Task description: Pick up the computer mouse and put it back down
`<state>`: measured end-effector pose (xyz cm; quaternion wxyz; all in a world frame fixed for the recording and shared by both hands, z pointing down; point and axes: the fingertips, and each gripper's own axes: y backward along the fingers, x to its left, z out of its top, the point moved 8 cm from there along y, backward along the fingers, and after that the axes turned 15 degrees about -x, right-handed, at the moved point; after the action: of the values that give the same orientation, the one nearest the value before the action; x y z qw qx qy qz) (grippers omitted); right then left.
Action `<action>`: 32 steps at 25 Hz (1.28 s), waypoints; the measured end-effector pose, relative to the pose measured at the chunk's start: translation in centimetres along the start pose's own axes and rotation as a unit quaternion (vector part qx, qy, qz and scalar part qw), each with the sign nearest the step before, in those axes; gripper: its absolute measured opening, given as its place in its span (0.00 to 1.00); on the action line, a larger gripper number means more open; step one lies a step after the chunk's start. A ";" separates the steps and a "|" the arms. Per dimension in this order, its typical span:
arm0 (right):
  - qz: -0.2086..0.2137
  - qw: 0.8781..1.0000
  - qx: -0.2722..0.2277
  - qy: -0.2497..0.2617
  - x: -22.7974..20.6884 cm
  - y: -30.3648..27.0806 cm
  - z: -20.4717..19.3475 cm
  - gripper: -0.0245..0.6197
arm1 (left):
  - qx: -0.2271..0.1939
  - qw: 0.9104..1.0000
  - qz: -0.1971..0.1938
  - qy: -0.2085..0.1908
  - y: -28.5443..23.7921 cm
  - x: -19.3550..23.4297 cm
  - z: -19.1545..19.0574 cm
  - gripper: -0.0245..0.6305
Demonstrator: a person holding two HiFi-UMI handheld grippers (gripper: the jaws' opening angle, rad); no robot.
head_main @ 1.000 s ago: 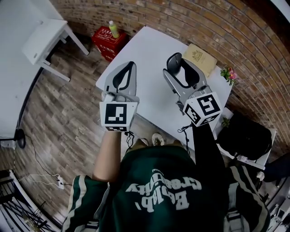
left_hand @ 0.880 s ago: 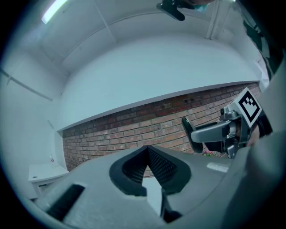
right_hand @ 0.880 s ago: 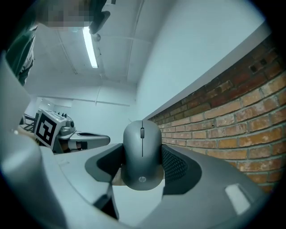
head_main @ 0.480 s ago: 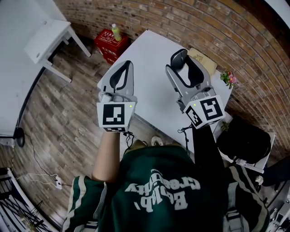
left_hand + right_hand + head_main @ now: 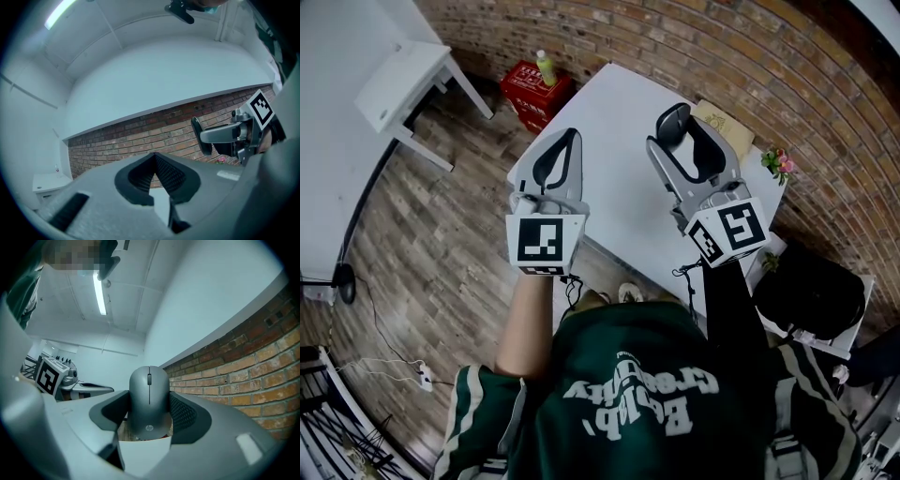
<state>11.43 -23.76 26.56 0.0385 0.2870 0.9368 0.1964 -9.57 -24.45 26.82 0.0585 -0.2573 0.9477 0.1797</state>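
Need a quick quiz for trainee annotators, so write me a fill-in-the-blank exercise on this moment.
1. The right gripper is clamped on a grey computer ____.
2. The left gripper holds ____ between its shut jaws.
3. The wall behind the table is built of ____.
Missing words: mouse; nothing; brick.

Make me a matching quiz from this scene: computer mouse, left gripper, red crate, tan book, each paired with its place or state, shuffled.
1. computer mouse
2. left gripper
3. red crate
4. tan book

A. on the floor beside the white table
B. lying on the white table
C. jaws together, nothing between them
D. clamped in the right gripper

Pairs: 1-D, 2-C, 3-A, 4-B
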 end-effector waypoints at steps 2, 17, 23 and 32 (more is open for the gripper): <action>-0.004 1.000 0.004 0.000 -0.1 0.1 -0.3 0.48 | 0.001 1.000 -0.001 0.001 0.0 -0.1 -0.2 0.05; -0.022 0.994 0.102 -0.023 -1.1 3.0 -7.5 0.48 | 0.013 1.000 -0.014 0.007 -0.1 -1.5 -1.2 0.05; -0.029 0.987 0.152 -0.042 -1.3 5.1 -11.4 0.48 | 0.018 1.000 -0.018 0.009 -0.1 -2.3 -1.6 0.05; -0.034 0.973 0.221 -0.063 -1.4 8.1 -16.0 0.48 | 0.027 0.999 -0.026 0.010 -0.4 -3.4 -2.0 0.05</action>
<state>13.86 -23.95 44.41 0.0392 0.2681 0.9619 -0.0355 -6.43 -23.92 29.26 0.0602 -0.2821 0.9458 0.1494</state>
